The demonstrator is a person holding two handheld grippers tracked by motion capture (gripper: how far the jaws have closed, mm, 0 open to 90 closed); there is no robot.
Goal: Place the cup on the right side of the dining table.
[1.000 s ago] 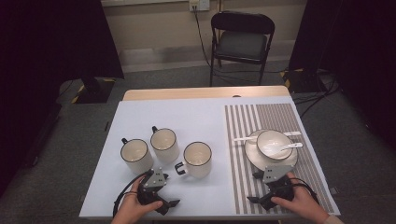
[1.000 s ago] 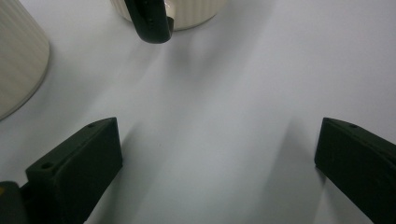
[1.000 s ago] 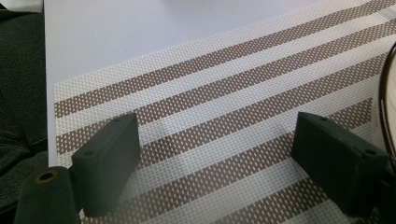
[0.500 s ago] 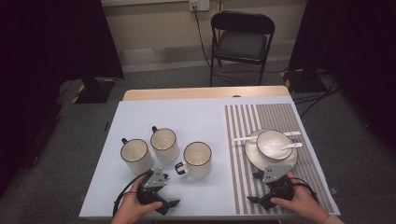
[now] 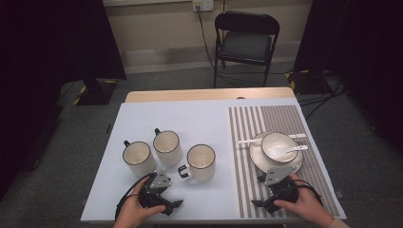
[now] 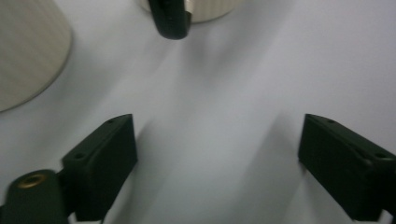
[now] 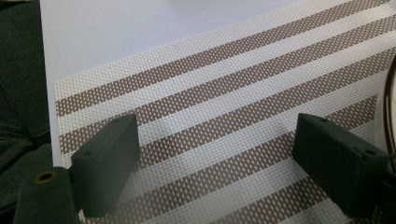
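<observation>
Left tool jaws wide apart, empty, low on the desk just before the nearest mug, upright, handle pointing at that tool; right tool also spread, over striped placemat.

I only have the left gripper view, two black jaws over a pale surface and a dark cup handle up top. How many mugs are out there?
Observer: Three mugs stand in a loose row on the pale table; that handle belongs to the nearest mug, ahead and to the right of the left gripper.
Operator: Where is the other gripper?
Observer: The right gripper rests low over a striped placemat, jaws wide open with nothing between them.
Operator: Anything on that mat?
Observer: A plate carrying a bowl, with a white spoon in the bowl.
</observation>
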